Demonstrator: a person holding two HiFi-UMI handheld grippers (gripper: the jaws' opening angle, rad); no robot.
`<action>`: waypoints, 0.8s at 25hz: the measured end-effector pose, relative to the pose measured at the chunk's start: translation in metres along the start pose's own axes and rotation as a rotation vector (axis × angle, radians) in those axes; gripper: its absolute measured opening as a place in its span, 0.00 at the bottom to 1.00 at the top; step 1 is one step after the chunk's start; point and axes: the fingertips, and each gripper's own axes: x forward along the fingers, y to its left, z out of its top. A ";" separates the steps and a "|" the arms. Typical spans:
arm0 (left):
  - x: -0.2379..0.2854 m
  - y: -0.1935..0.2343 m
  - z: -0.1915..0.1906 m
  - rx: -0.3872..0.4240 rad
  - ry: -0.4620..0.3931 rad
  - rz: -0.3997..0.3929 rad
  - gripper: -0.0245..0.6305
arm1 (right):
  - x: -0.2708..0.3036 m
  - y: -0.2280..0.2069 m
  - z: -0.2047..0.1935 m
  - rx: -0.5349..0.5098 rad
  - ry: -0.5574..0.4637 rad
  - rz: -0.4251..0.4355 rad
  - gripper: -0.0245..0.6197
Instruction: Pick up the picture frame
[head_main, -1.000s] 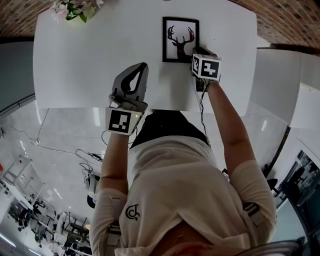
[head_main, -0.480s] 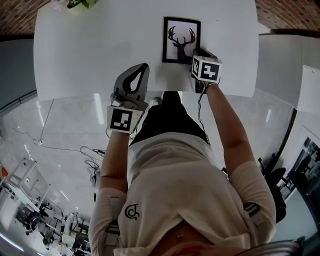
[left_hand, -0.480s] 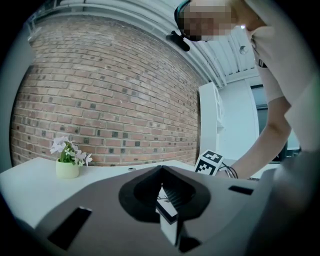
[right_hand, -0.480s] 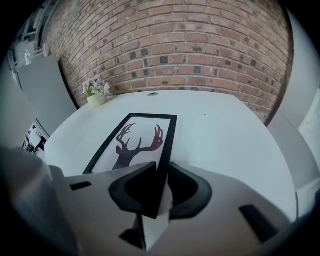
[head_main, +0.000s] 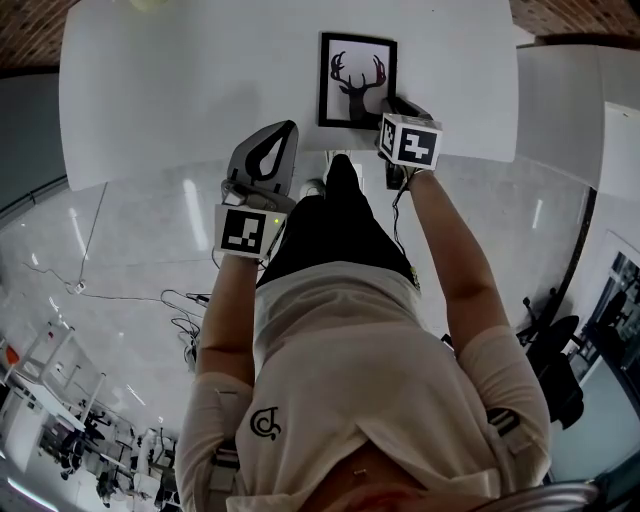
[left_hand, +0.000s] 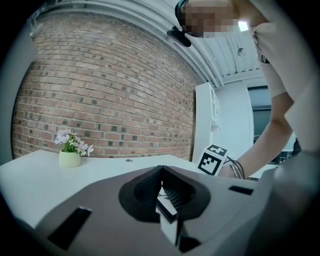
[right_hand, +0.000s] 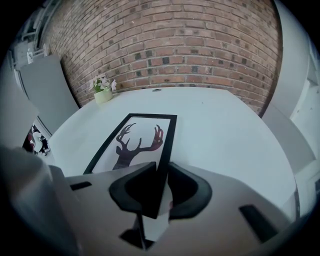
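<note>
The picture frame (head_main: 357, 78), black-edged with a deer's head silhouette, sits over the white table (head_main: 180, 80) close to its near edge. My right gripper (head_main: 392, 108) is shut on the frame's near right edge. In the right gripper view that edge of the frame (right_hand: 135, 142) runs between the jaws of the right gripper (right_hand: 161, 175). My left gripper (head_main: 283, 132) hovers over the table's near edge, to the left of the frame, shut and with nothing in it. The left gripper (left_hand: 161, 170) points across the table, and the right gripper's marker cube (left_hand: 214, 159) shows beyond it.
A small pot of white flowers (left_hand: 70, 155) stands at the table's far left corner, and shows as the flower pot (right_hand: 103, 92) from the right. A brick wall (right_hand: 170, 45) rises behind the table. A white cabinet (head_main: 570, 110) stands to the right. Cables (head_main: 170, 305) lie on the floor.
Both grippers have drawn back toward me. The frame has come along in the right gripper and now sits nearer the table's near edge. The flowers have almost left the head view's top.
</note>
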 end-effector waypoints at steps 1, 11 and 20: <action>-0.003 -0.003 -0.006 -0.004 0.006 -0.005 0.06 | -0.003 0.002 -0.005 0.002 0.000 -0.001 0.17; -0.033 -0.015 -0.075 -0.128 0.138 -0.039 0.06 | -0.025 0.015 -0.041 0.021 0.001 -0.003 0.16; -0.054 -0.020 -0.136 -0.398 0.231 -0.057 0.06 | -0.043 0.032 -0.072 0.001 0.020 0.005 0.16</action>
